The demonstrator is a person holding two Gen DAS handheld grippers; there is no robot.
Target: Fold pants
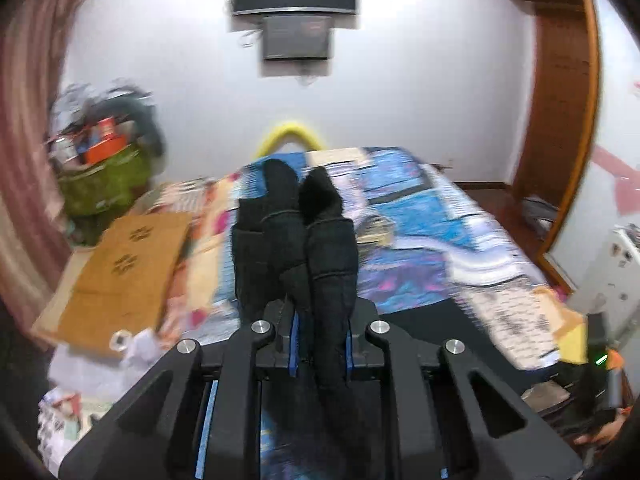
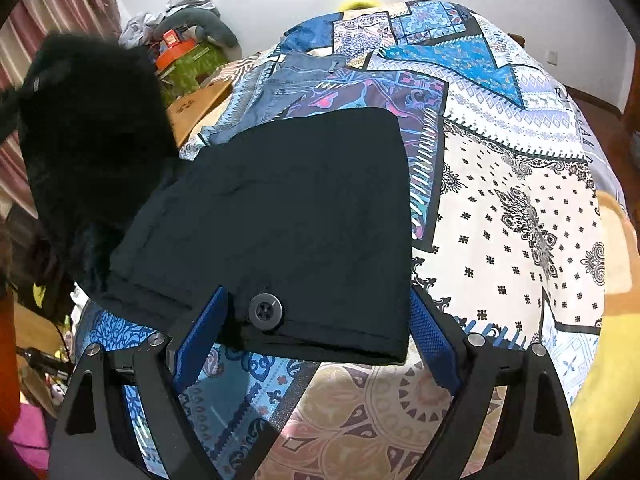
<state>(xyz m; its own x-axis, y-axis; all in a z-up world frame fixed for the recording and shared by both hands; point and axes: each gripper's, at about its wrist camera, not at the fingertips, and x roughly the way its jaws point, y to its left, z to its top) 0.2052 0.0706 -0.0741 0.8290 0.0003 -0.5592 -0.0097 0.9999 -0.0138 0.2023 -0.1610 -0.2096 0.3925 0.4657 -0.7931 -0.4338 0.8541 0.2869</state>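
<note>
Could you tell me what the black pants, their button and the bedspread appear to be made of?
Black pants: matte woven cloth, likely cotton blend; soft creases, stitched seams. Button: probably plastic; dark, slightly glossy, four holes. Bedspread: smooth printed fabric with a faint sheen, perhaps polyester or cotton.

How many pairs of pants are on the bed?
2: black pants nearest, with one end lifted by the left hand-held gripper; blue jeans lying behind them. More may be hidden.

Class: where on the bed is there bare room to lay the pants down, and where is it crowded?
Free: the white patterned bedspread right of the black pants, and the near patch between the right claw's fingers. Crowded: the far left, where blue jeans lie beside cardboard.
</note>
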